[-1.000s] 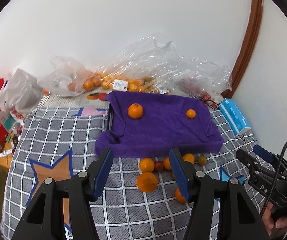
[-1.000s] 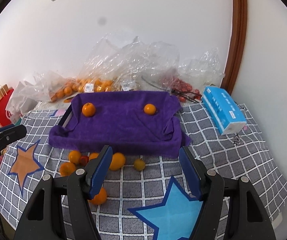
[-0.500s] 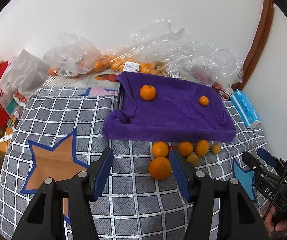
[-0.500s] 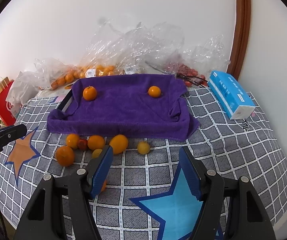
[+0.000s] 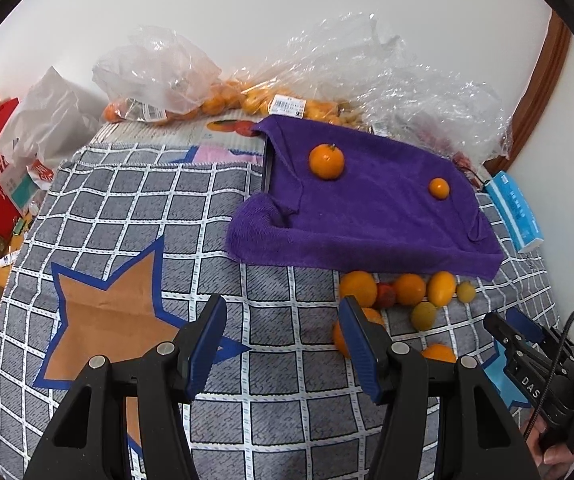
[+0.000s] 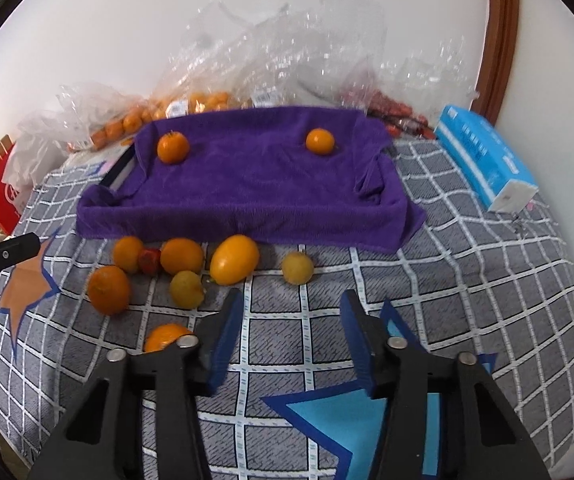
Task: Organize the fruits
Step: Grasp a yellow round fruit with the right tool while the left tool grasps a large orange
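Both tongs are spread and hold nothing. Left tongs point(image 5: 283, 340) hover low over the checked cloth point(image 5: 127, 200) on the desk; an orange point(image 5: 341, 338) sits just behind the right finger, partly hidden. Right tongs point(image 6: 289, 330) hang over the same cloth, with another orange point(image 6: 165, 336) just beside the left finger. Slightly farther, ahead and to the left of the right tongs, loose fruit lies in a row: two small yellow fruits point(image 6: 186, 289), an oval yellow one point(image 6: 234, 259) with its long axis slanting up to the right, three oranges point(image 6: 109, 290) and a small red fruit point(image 6: 150, 260). Beyond them a purple towel point(image 6: 247, 192) lines a tray and carries two oranges point(image 6: 173, 147), well apart. Farthest, plastic bags point(image 6: 271, 60) of fruit line the wall, a blue tissue pack point(image 6: 485, 168) to their right.
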`<state>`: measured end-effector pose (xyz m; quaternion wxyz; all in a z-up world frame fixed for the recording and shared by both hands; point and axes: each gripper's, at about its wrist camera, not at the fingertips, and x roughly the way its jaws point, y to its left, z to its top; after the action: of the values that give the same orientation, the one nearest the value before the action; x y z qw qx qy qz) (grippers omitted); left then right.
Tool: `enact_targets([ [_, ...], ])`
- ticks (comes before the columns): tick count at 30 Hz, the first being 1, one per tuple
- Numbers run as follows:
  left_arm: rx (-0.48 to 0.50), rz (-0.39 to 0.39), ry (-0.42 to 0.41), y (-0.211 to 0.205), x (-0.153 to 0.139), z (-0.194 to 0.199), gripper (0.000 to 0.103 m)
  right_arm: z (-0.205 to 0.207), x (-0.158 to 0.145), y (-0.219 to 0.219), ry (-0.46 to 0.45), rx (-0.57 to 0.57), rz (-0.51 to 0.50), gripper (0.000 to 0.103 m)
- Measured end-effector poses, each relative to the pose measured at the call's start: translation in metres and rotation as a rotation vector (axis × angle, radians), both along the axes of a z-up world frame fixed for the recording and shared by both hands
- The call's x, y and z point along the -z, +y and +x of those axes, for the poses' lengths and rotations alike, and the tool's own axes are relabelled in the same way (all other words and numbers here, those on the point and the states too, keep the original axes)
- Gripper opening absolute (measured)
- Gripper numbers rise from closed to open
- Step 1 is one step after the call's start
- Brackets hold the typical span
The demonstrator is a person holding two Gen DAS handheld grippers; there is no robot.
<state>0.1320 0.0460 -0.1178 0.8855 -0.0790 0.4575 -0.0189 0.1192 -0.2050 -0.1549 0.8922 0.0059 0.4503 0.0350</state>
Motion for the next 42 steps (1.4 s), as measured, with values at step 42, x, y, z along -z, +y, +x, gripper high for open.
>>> enact_targets([
  [42,0.171,-0.032,0.103,-0.048,0.041,0.017,0.056,0.026,0.025,-0.008,0.013,-0.036,-0.021,0.023],
])
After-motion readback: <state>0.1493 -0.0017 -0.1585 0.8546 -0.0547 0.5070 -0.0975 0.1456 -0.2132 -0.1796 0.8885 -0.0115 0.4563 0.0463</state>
